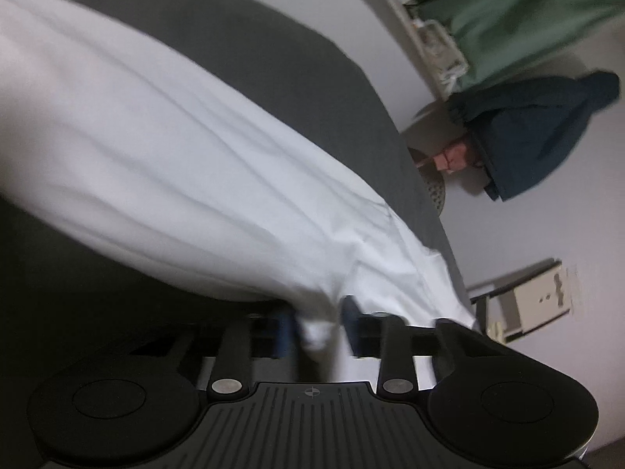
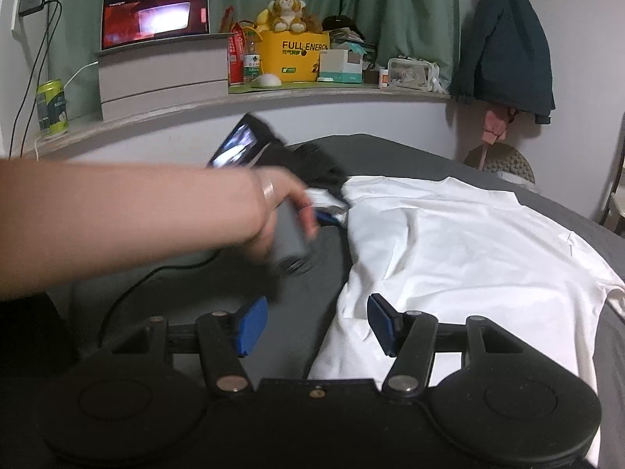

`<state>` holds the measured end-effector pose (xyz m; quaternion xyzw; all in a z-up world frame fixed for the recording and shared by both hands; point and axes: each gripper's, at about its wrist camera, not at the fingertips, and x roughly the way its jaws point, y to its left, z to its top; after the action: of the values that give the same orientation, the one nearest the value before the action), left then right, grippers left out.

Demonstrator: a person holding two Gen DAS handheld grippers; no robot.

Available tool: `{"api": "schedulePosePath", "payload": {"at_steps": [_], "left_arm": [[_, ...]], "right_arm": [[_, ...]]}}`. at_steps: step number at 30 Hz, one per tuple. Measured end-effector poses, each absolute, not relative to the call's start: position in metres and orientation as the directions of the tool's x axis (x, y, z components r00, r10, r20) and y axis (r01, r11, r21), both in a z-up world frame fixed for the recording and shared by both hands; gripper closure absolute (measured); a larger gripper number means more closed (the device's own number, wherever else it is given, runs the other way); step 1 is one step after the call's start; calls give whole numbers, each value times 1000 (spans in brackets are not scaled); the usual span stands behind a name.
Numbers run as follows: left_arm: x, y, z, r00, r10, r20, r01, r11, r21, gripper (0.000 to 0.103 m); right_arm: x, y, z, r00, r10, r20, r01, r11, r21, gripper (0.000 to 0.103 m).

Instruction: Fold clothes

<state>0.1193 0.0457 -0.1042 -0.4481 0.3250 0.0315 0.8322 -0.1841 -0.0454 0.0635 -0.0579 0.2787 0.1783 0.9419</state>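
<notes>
A white T-shirt (image 2: pixel 468 242) lies spread on the dark grey bed sheet (image 2: pixel 390 148). In the left wrist view the shirt (image 1: pixel 175 156) stretches away to the upper left, and my left gripper (image 1: pixel 318 328) is shut on a bunched edge of it. The right wrist view shows that same left gripper (image 2: pixel 332 207) pinching the shirt's far left edge, held by a person's hand and bare forearm (image 2: pixel 136 215). My right gripper (image 2: pixel 316 326) stands open low over the shirt's near left edge. Its right pad (image 2: pixel 381 324) is above the cloth, and nothing is pinched.
A curved shelf (image 2: pixel 273 97) behind the bed carries a lit laptop (image 2: pixel 154 15), a yellow box (image 2: pixel 293 58), a green can (image 2: pixel 52 107) and clutter. A dark jacket (image 2: pixel 504 47) hangs on the right wall. A black cable (image 2: pixel 156 273) crosses the sheet at left.
</notes>
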Motion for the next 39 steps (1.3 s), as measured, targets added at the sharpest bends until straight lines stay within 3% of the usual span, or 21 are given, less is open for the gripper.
{"api": "schedulePosePath", "payload": {"at_steps": [5, 10, 13, 16, 20, 22, 23, 25, 27, 31, 34, 35, 36, 39], "left_arm": [[113, 63, -108, 815, -283, -506, -166, 723, -671, 94], [109, 96, -98, 843, -271, -464, -109, 759, -642, 94], [120, 112, -92, 849, -285, -446, -73, 772, -632, 94], [126, 114, -86, 850, -275, -448, -36, 820, -572, 94], [130, 126, -86, 853, -280, -441, -51, 796, -603, 94], [133, 129, -86, 853, -282, -439, -52, 792, -609, 94], [134, 129, -85, 853, -282, -439, -48, 796, -604, 94], [136, 127, -83, 852, -278, -443, -44, 806, -590, 94], [136, 126, -82, 852, -274, -445, -42, 812, -582, 94], [131, 128, -84, 853, -271, -446, -45, 813, -580, 94], [129, 129, -85, 853, -269, -448, -47, 814, -578, 94], [128, 130, -86, 853, -269, -448, -47, 814, -579, 94], [128, 130, -86, 852, -269, -448, -48, 814, -580, 94], [128, 131, -88, 851, -272, -449, -50, 810, -584, 94]], "right_arm": [[-183, -39, 53, 754, 276, -596, -393, 917, -72, 47], [-179, -18, 26, 716, 142, -683, -425, 865, -266, 48], [-175, -15, 14, 713, 119, -691, -428, 854, -294, 55], [-169, -19, 14, 738, 96, -668, -401, 858, -320, 55], [-157, -37, 19, 725, 87, -683, -348, 902, -255, 53], [-157, -45, 18, 704, 120, -700, -355, 913, -200, 62], [-159, -44, 19, 707, 125, -696, -365, 907, -208, 72], [-167, -39, 21, 723, 128, -679, -388, 888, -245, 72], [-175, -27, 19, 754, 96, -650, -398, 854, -336, 58], [-192, -2, 10, 810, 71, -581, -456, 700, -550, 58], [-193, 4, 5, 806, 60, -589, -470, 670, -575, 69], [-189, 2, 4, 796, 60, -603, -469, 689, -552, 77], [-188, 0, 6, 789, 74, -610, -471, 709, -524, 93], [-185, -8, 14, 773, 133, -621, -478, 765, -432, 99]]}}
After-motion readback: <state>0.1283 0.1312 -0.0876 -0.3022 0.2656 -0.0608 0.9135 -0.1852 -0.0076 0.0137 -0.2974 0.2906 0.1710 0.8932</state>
